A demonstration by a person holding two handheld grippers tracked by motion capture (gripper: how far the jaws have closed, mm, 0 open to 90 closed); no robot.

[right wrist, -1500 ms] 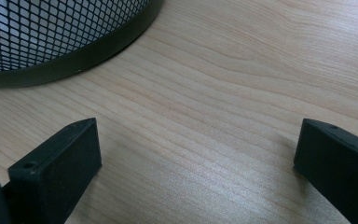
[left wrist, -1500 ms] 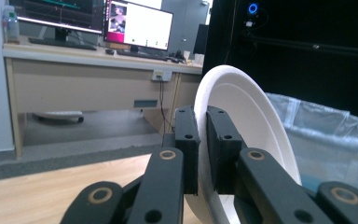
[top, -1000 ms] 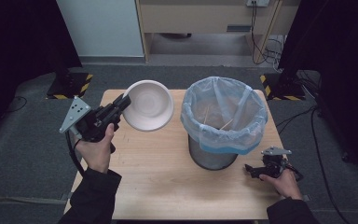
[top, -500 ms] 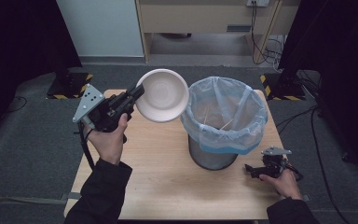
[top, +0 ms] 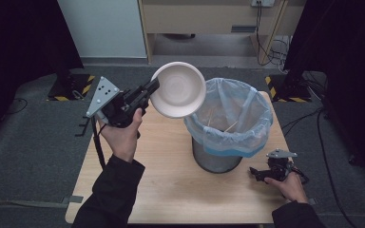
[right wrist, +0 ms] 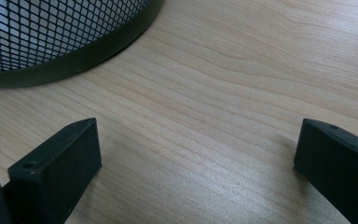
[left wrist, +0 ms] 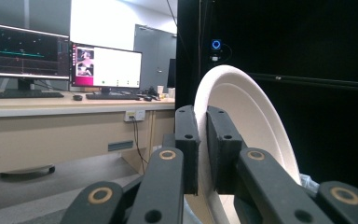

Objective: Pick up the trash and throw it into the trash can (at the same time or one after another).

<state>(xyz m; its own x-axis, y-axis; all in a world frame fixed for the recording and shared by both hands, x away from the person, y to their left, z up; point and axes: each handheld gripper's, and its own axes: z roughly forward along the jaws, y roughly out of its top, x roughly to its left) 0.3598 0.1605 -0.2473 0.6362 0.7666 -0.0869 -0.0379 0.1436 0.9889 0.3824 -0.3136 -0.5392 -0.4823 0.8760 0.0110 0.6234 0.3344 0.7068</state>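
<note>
just left of the black mesh bin (top: 217,159) lined with a blue plastic bag, the left gripper (top: 147,92) clamps the tilted white round bowl (top: 178,90) by its rim, lifted; tipping seems left. right gripper (top: 256,173) rests beside the bin's base, jaws apart.

A person's left hand (top: 121,135) holds the left gripper (top: 148,93) raised above a wooden table (top: 171,190), its jaws clamped on the rim of a white bowl (top: 178,90) tilted on edge beside a mesh wastebasket (top: 218,159) lined with a pale blue bag (top: 247,118). The bowl overlaps the bag's near-left rim. Thin sticks lie inside the bag. The right gripper (top: 255,173) rests low on the table just beside the basket's base.
</note>
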